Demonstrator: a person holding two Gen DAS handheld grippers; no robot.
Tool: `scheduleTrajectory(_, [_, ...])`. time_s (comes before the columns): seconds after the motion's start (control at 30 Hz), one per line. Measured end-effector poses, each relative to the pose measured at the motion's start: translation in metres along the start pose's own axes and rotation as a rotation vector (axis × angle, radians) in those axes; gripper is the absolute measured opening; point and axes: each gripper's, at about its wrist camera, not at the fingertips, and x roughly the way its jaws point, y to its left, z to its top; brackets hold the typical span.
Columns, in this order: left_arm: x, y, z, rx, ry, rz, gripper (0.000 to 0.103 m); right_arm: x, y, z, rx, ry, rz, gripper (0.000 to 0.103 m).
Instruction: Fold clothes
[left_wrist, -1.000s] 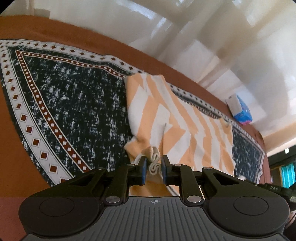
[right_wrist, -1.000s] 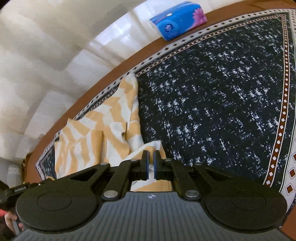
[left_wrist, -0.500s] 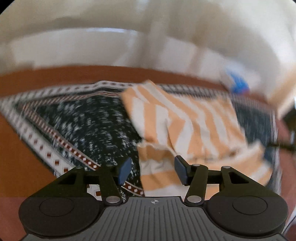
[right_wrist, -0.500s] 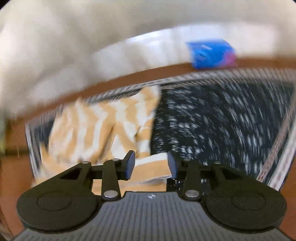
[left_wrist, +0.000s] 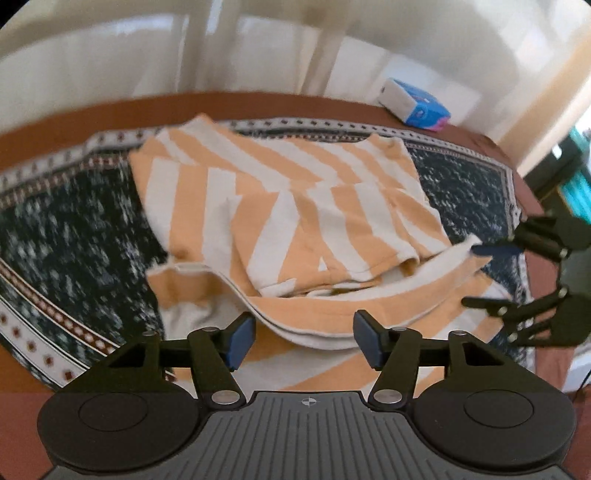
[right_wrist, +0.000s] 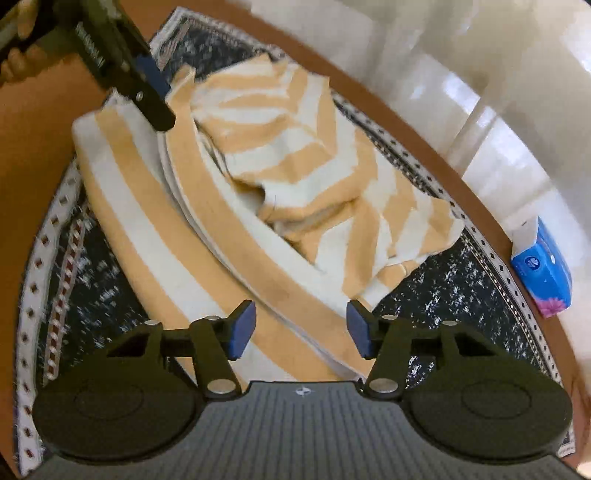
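- One fold looks done: the orange-and-white striped garment (left_wrist: 295, 206) lies doubled on the patterned cloth (left_wrist: 74, 236) covering the surface, its upper layer rumpled, its near hem in a loose curve.
- Both grippers are empty. The left gripper (left_wrist: 303, 339) stands partly open above the near hem, its jaws having just eased in a little; the right gripper (right_wrist: 301, 328) has just been opening over the garment's near right end.
- Left to do, I judge: smoothing and at least one more fold.
- A blue tissue pack (right_wrist: 543, 273) sits far right, well apart.

Garment (left_wrist: 280, 206) on a cloth (left_wrist: 66, 236)
It lies mid-cloth; a tissue pack (left_wrist: 417, 107) sits behind, off the cloth's far right edge.
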Motion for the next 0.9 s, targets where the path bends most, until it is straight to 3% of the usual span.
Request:
scheduleTrajectory(0.03, [0.003,0.001,0.000,-0.011,0.009,-0.004,0.054,0.003,0.000,0.000,0.004,0.005,0.008,0.057])
scheduleTrajectory(0.07, [0.007,0.001,0.001,-0.021,0.019,0.001,0.031,0.007,-0.001,0.001,0.007,0.011,0.015,0.057])
scheduleTrajectory(0.1, [0.011,0.002,0.001,-0.033,0.028,0.010,0.002,0.010,0.000,0.001,0.001,0.022,0.021,0.056])
scheduleTrajectory(0.17, [0.013,0.004,0.003,-0.060,0.029,0.009,0.000,0.016,0.000,0.001,0.001,0.052,0.045,0.036])
scheduleTrajectory(0.2, [0.009,0.005,0.005,-0.078,0.012,-0.009,0.000,0.018,-0.002,0.001,0.008,0.064,0.060,0.018])
scheduleTrajectory(0.27, [0.000,0.006,0.008,-0.115,-0.022,-0.045,0.000,0.011,-0.010,0.005,0.058,0.051,0.088,0.004])
scheduleTrajectory(0.43, [0.001,0.017,0.031,-0.218,-0.093,-0.053,0.000,0.001,-0.040,0.017,0.196,-0.010,0.072,0.000])
scheduleTrajectory(0.47, [0.005,0.019,0.033,-0.238,-0.097,-0.040,0.024,0.004,-0.047,0.018,0.244,-0.016,0.053,0.000])
scheduleTrajectory(0.57, [0.003,0.027,0.034,-0.280,-0.103,-0.008,0.048,0.015,-0.068,0.016,0.429,-0.009,-0.023,0.004])
scheduleTrajectory(0.67, [-0.021,0.037,0.023,-0.278,-0.132,0.033,0.055,0.012,-0.081,0.001,0.588,-0.017,-0.032,0.010])
scheduleTrajectory(0.7, [-0.033,0.040,0.018,-0.270,-0.146,0.050,0.062,0.006,-0.082,-0.007,0.620,-0.027,-0.016,0.010])
scheduleTrajectory(0.77, [-0.052,0.048,0.003,-0.260,-0.154,0.082,0.064,-0.004,-0.080,-0.021,0.656,-0.034,0.010,0.015])
scheduleTrajectory(0.9, [-0.058,0.057,-0.039,-0.293,-0.057,0.092,0.064,-0.019,-0.065,-0.050,0.687,-0.031,0.032,0.045])
